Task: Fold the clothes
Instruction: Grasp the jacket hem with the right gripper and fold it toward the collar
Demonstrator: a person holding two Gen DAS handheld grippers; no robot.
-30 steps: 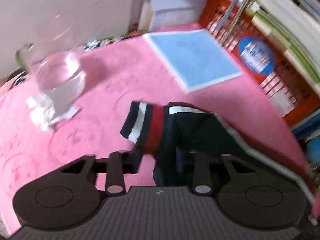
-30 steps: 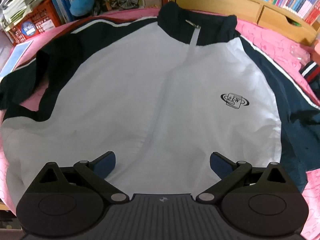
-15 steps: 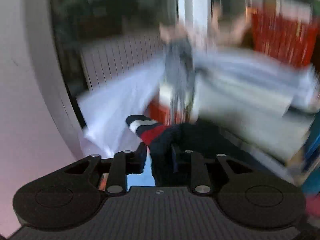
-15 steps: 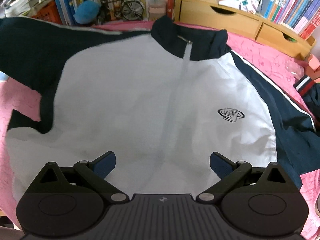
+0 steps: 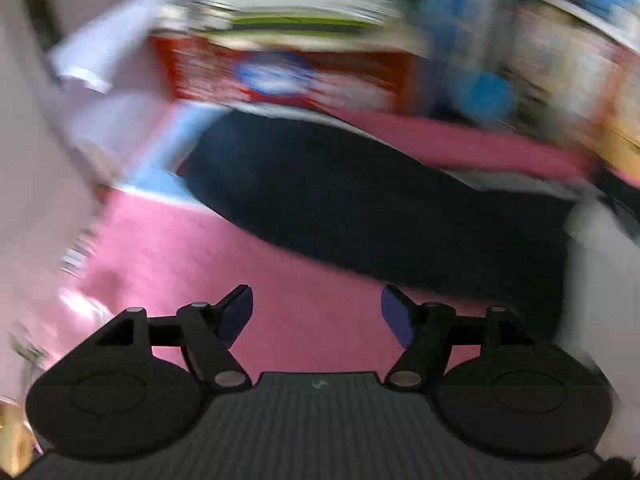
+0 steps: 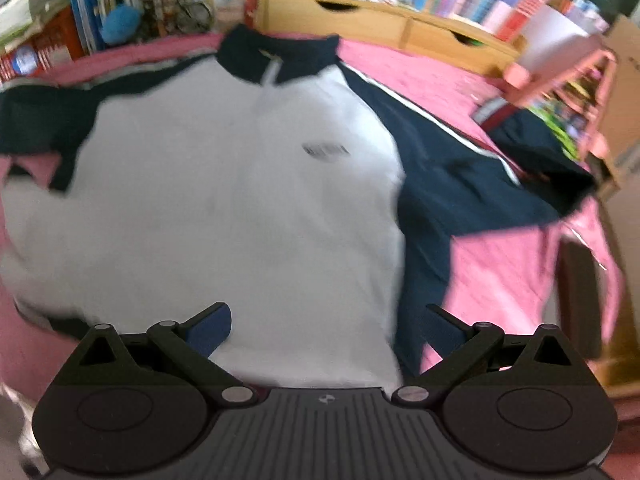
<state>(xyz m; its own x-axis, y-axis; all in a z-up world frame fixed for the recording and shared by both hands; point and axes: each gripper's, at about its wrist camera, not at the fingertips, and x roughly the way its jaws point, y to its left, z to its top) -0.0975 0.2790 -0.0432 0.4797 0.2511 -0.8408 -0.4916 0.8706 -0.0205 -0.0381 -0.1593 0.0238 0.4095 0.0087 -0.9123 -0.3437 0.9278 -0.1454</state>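
A white jacket (image 6: 240, 208) with navy sleeves and collar lies face up on the pink cloth (image 6: 500, 264). Its right-hand sleeve (image 6: 480, 176) stretches to the right, its striped cuff (image 6: 496, 110) at the far right. In the blurred left wrist view the other navy sleeve (image 5: 360, 200) lies across the pink cloth (image 5: 180, 264). My left gripper (image 5: 316, 314) hovers near that sleeve, its jaws opening, nothing between them. My right gripper (image 6: 326, 328) hangs open over the jacket's lower hem and holds nothing.
Bookshelves and a wooden drawer unit (image 6: 400, 24) line the far edge. A red crate (image 5: 280, 72) with stacked papers stands behind the left sleeve. A pink wire rack (image 6: 584, 92) and a cardboard box (image 6: 624, 112) stand at the right.
My left gripper was shut on the striped cuff and swung it up; now its jaws are apart and the sleeve lies on the cloth. The right gripper shifted right, still open.
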